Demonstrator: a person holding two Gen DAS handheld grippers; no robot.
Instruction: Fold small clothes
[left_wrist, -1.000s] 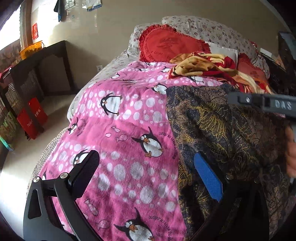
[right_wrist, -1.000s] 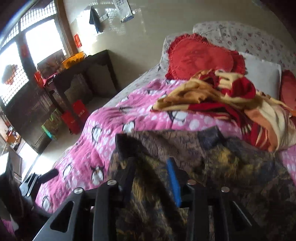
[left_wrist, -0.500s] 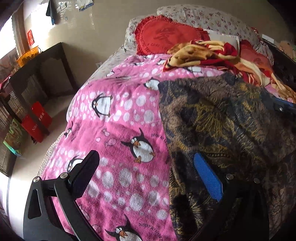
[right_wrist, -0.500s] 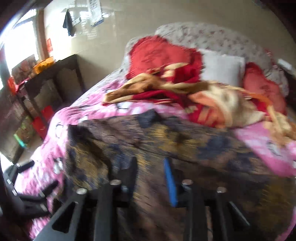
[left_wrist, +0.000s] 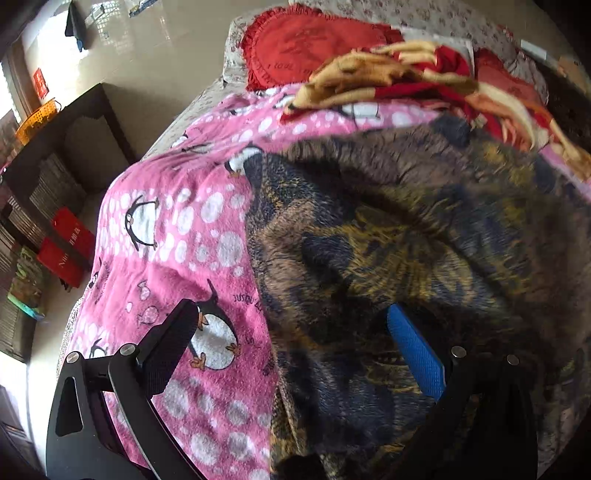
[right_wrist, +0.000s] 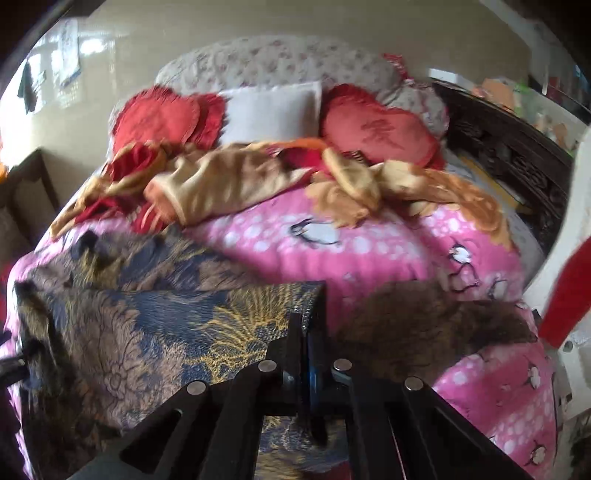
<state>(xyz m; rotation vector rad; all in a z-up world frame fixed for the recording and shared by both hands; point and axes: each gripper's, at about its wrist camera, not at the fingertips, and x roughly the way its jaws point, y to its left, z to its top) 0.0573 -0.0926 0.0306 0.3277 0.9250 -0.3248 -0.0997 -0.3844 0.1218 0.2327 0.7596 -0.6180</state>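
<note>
Bed (left_wrist: 177, 229), pink penguin blanket | left gripper (left_wrist: 291, 347) released above garment (left_wrist: 388, 229) edge | right gripper (right_wrist: 308, 332) clenched on garment corner, frame centre

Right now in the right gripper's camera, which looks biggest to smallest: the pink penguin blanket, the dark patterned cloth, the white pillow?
1. Pink penguin blanket
2. Dark patterned cloth; it lies nearer the camera, so it may look bigger than it is, and it hides part of the blanket
3. White pillow, clearly smallest, though farthest away
</note>
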